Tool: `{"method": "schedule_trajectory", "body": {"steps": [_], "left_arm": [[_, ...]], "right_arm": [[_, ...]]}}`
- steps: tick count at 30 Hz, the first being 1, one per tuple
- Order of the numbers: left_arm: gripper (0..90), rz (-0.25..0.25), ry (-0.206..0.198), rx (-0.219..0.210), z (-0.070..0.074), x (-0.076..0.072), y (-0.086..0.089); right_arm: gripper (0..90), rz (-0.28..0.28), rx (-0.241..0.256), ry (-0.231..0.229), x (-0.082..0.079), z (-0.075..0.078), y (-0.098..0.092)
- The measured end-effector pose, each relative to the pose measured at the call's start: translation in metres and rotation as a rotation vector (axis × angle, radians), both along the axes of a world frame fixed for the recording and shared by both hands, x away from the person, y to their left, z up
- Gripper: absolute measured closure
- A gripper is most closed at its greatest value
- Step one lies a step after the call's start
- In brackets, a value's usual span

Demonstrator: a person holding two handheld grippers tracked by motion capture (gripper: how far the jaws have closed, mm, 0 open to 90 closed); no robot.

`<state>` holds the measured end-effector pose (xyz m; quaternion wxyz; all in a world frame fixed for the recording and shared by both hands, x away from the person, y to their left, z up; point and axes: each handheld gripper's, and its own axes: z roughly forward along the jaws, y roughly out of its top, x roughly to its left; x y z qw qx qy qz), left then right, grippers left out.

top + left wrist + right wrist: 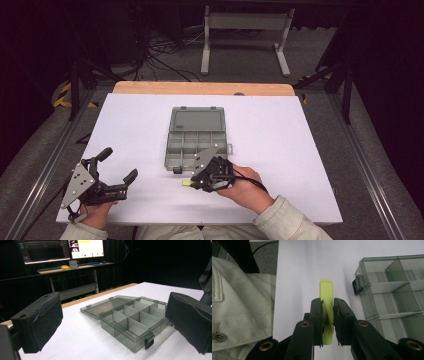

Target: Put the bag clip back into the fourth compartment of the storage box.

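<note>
The right gripper (327, 307) is closed on a flat yellow-green clip (326, 297), pinched edge-on between its jaws, low over the white bench (280, 135) just in front of the near left corner of the grey compartment box (196, 141). The box lies open, its lid folded flat on the far side and its black latch (356, 286) facing the gripper, close beside the clip. A pale sleeve (242, 310) sits on the other side. The left gripper (118, 165) rests well apart near the bench's left edge, jaws wide open and holding nothing
</note>
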<state>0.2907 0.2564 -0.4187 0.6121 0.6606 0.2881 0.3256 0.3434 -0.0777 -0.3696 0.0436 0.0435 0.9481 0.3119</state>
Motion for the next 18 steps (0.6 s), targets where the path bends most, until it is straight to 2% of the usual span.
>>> {"method": "schedule_trajectory", "body": {"steps": [9, 18], "left_arm": [[1.7, 0.000, 0.000, -0.001, 0.000, 0.000, 0.000], [1.7, 0.000, -0.002, 0.002, 0.000, 0.000, 0.000]], "right_arm": [[78.2, -0.034, 0.071, -0.014, 0.009, 0.014, -0.004], [78.2, -0.072, 0.119, -0.038, 0.020, 0.027, -0.008]]}}
